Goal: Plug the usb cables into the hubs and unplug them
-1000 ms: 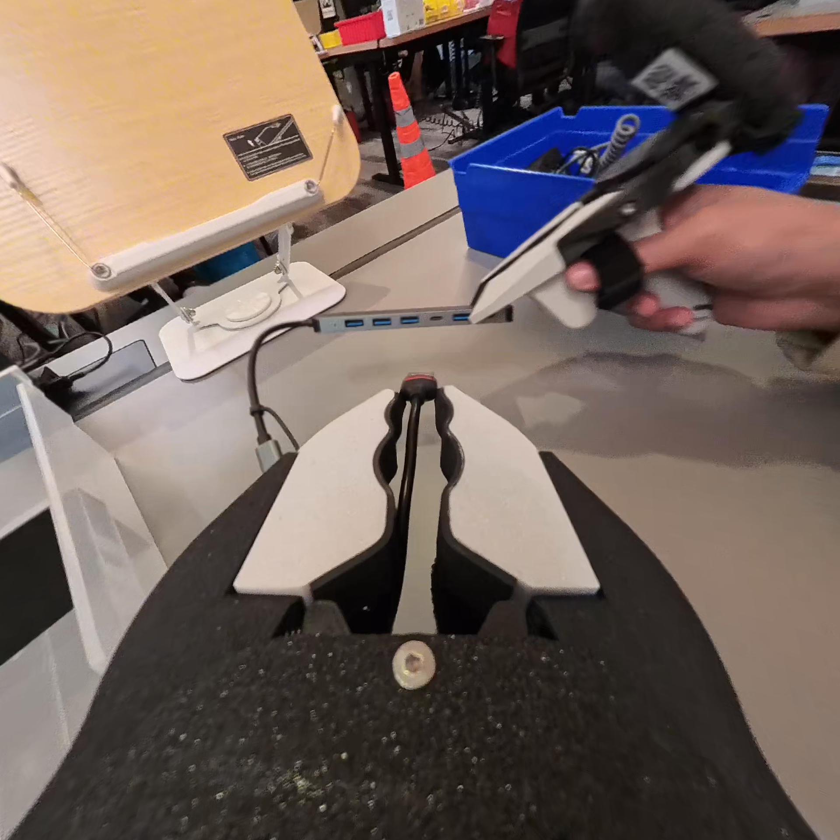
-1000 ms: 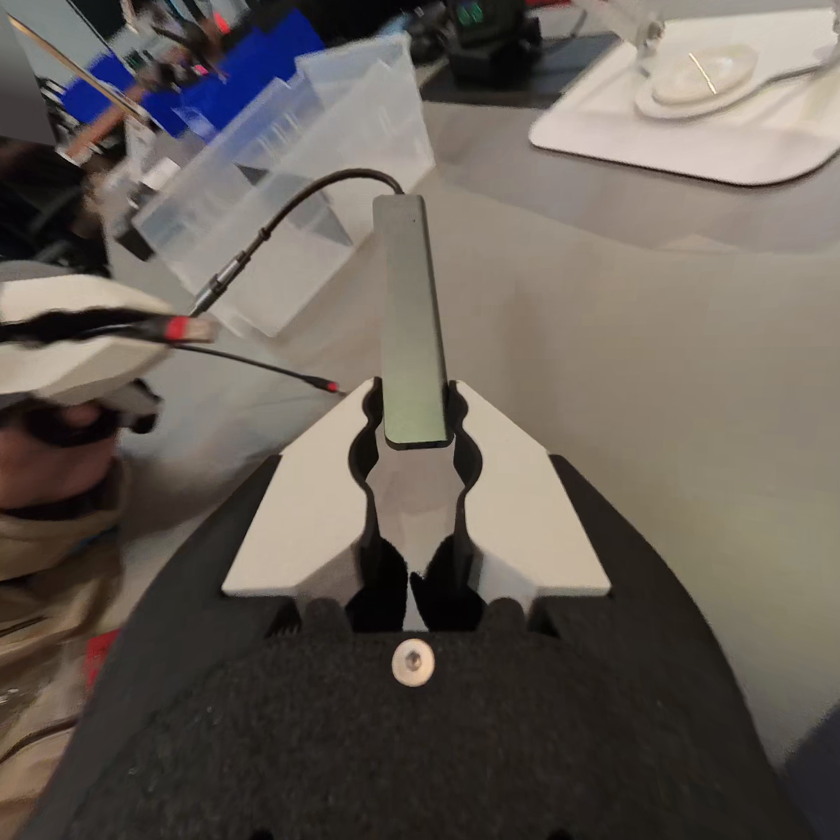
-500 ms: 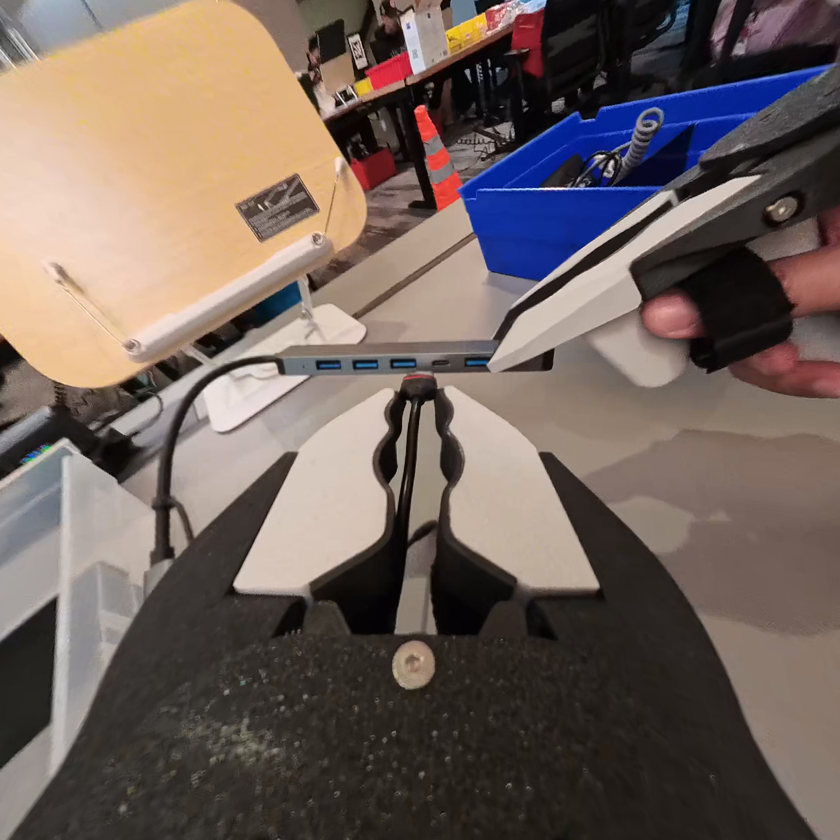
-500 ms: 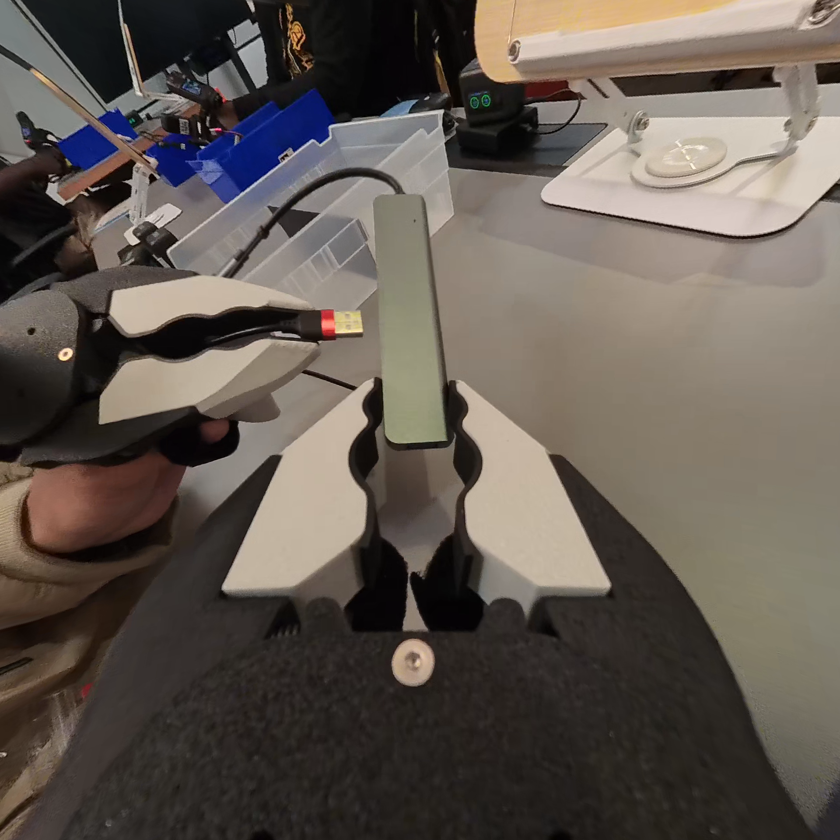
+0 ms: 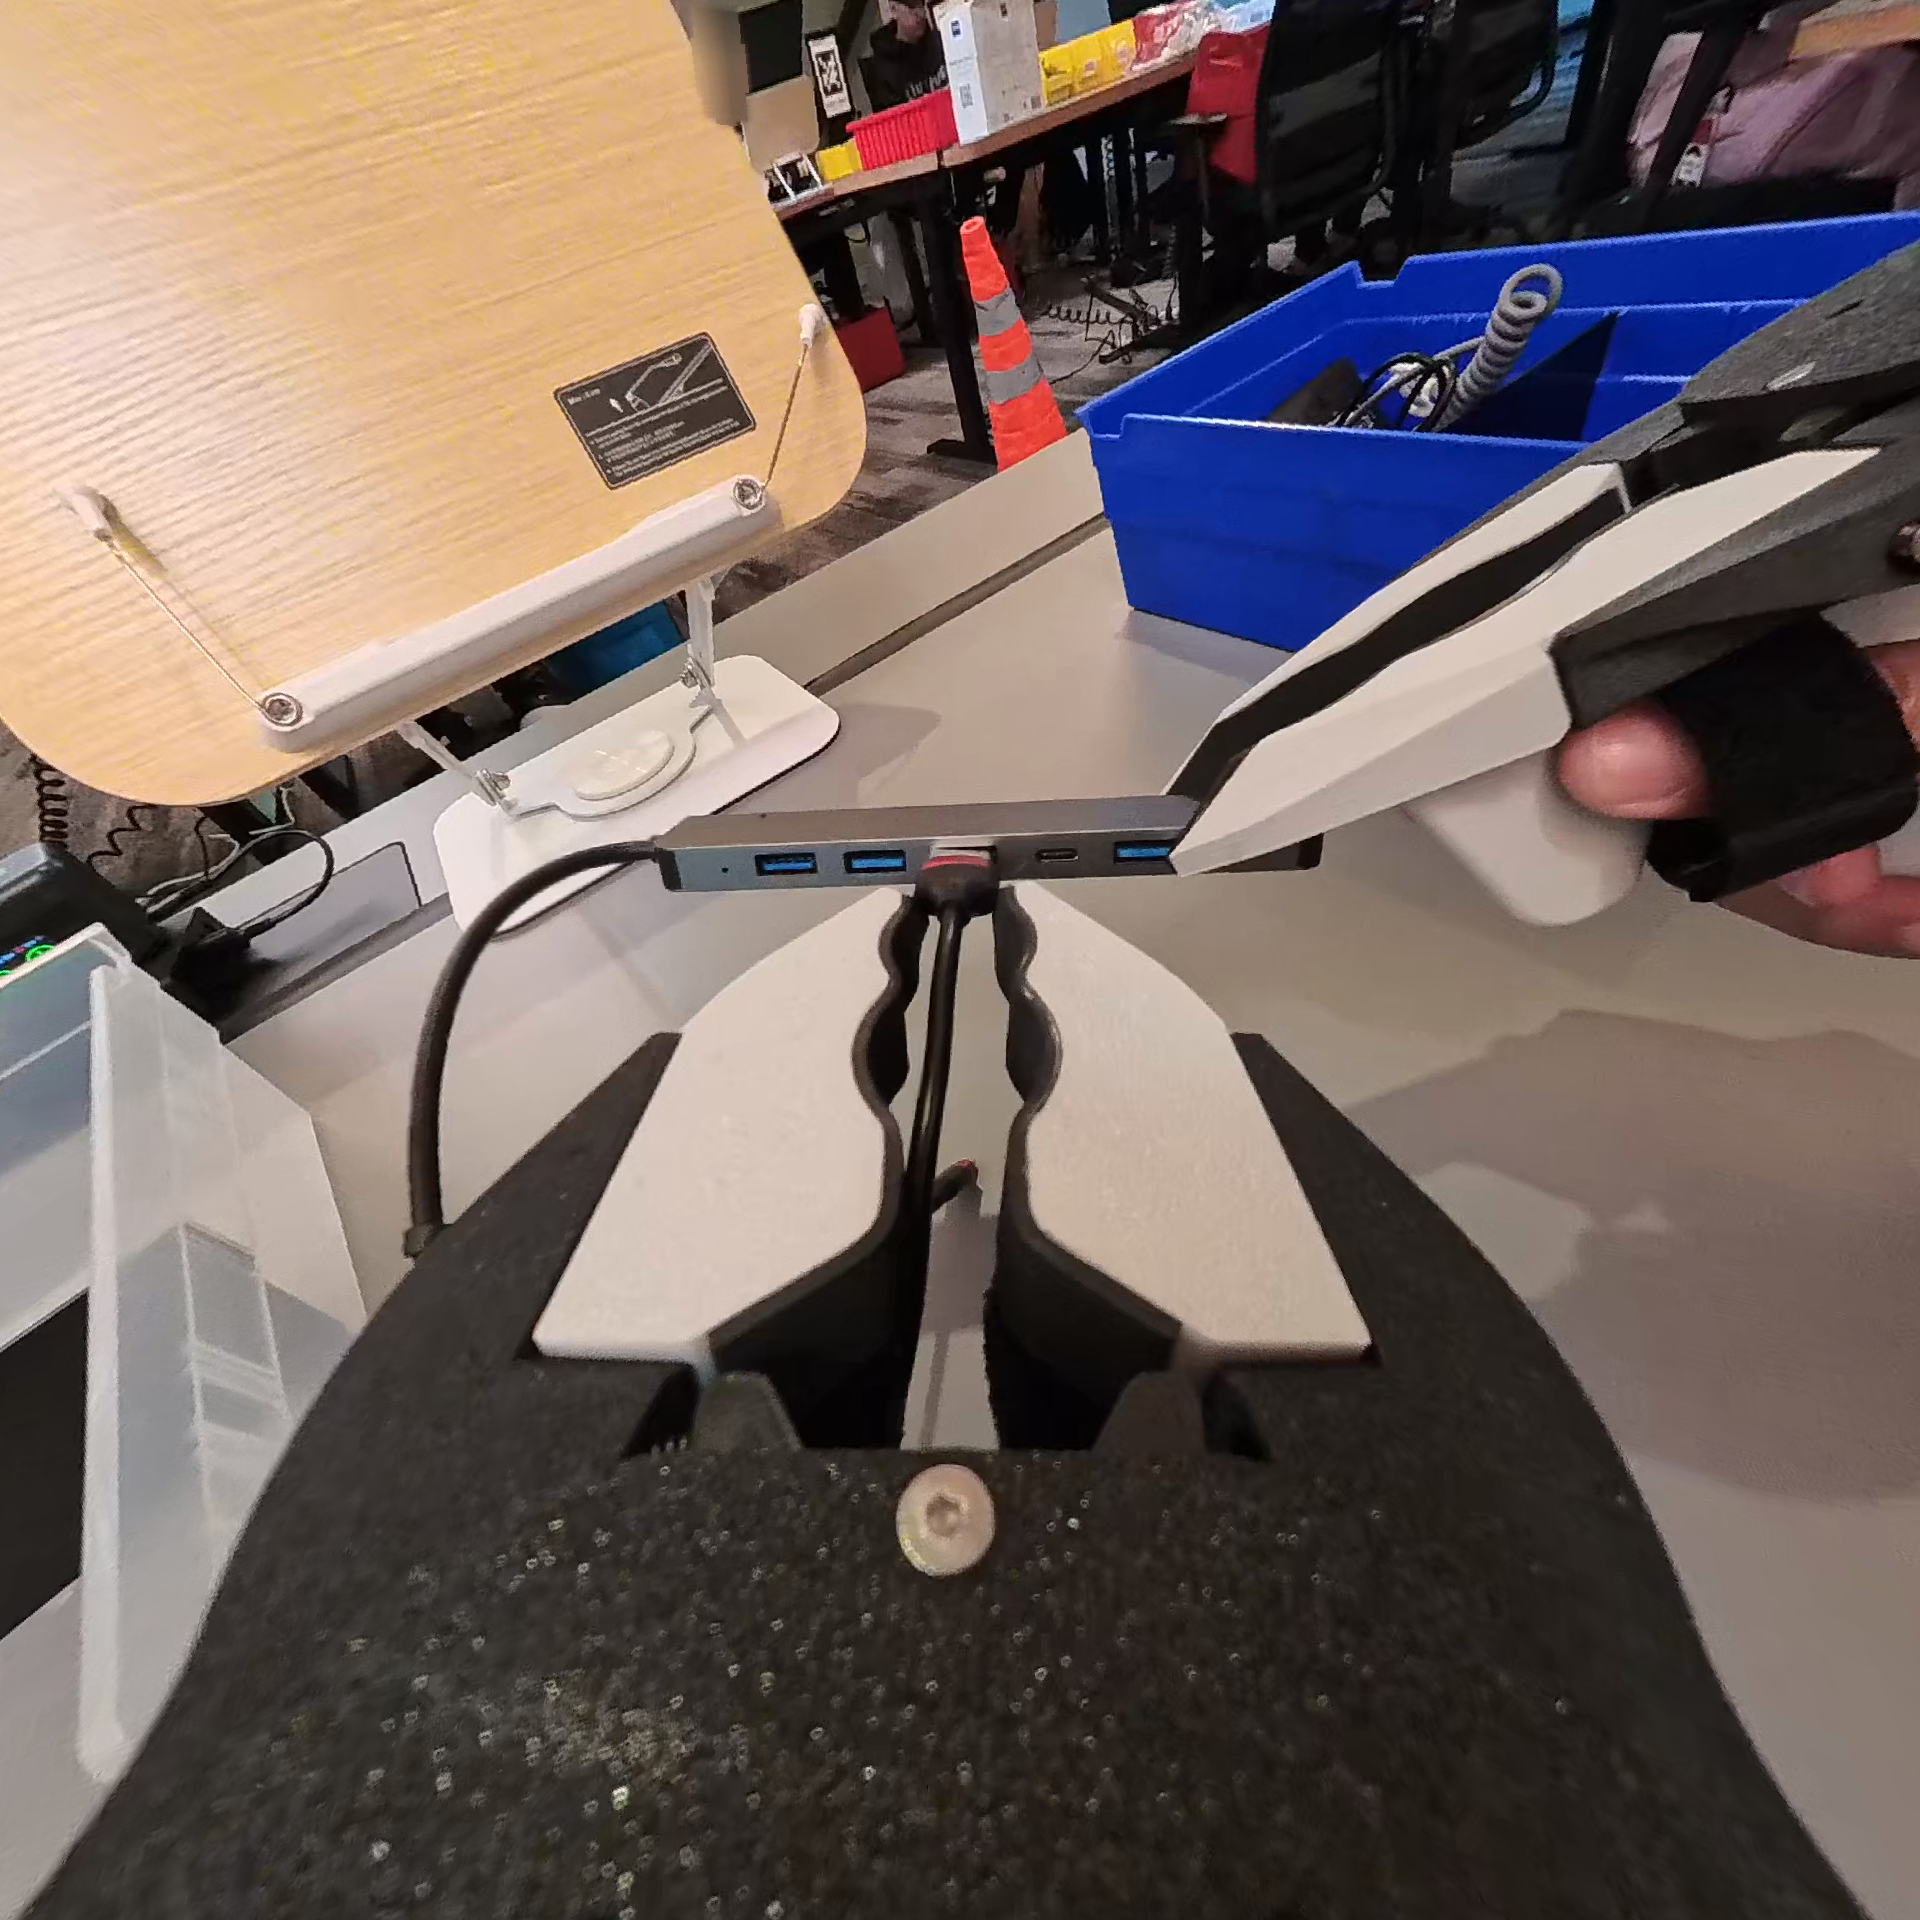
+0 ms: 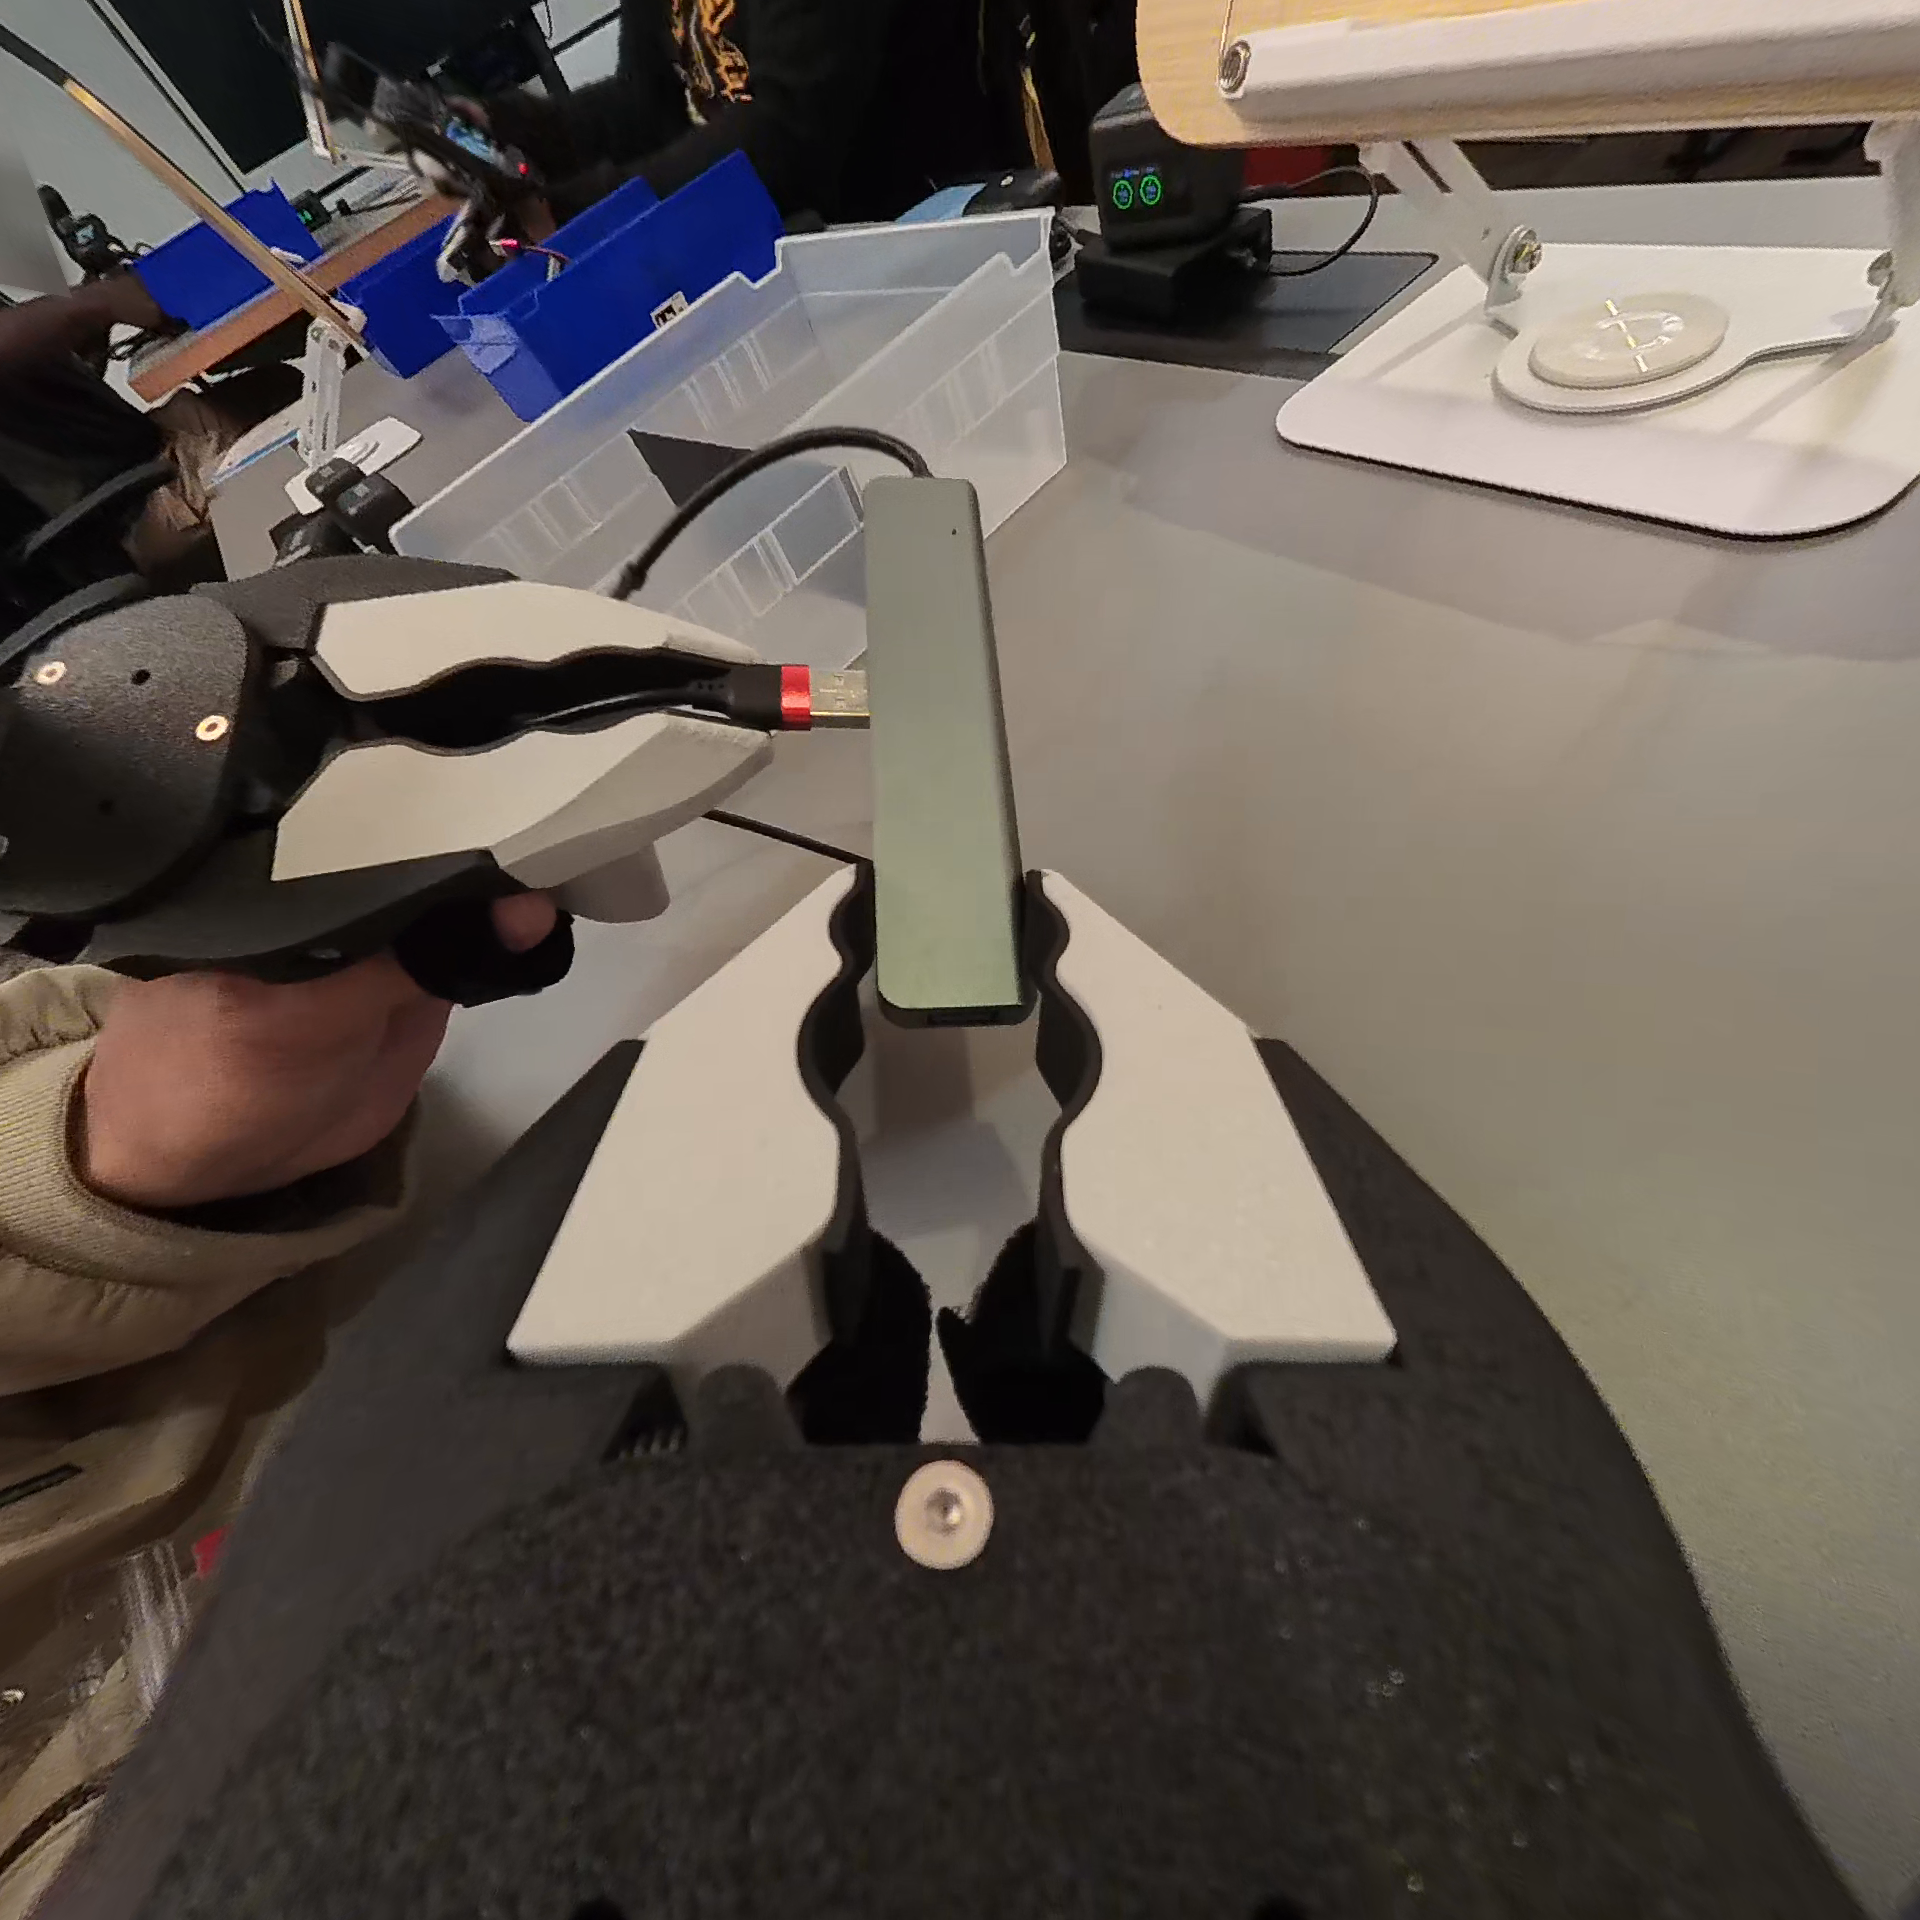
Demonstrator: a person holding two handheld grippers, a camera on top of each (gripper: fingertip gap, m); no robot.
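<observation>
Two grippers met over the grey table [image 6: 1455,831]. Right gripper [image 6: 951,904] had its jaws clamped on the near end of the hub [image 6: 940,727], holding it clear of the table, level, ports facing left. Left gripper [image 5: 951,914] had its jaws closed on the black cable [image 5: 935,1049] just behind the red-collared plug [image 5: 958,864]. From the left wrist view the plug sat at the third port along the hub [image 5: 935,836], between two blue ports on one side and a small oval port on the other. From the right wrist view the plug's [image 6: 821,698] metal tip touched the hub's side edge, most of the metal shell still showing; how deep it sat, could not tell. The hub's own lead [image 6: 748,488] curved off its far end toward the clear bin [image 6: 831,343]. Blue bin [image 5: 1299,520] with loose cables stood behind the right gripper [image 5: 1195,852]. Wooden stand [image 5: 364,364] on a white base [image 5: 644,769] stood further back, left.
</observation>
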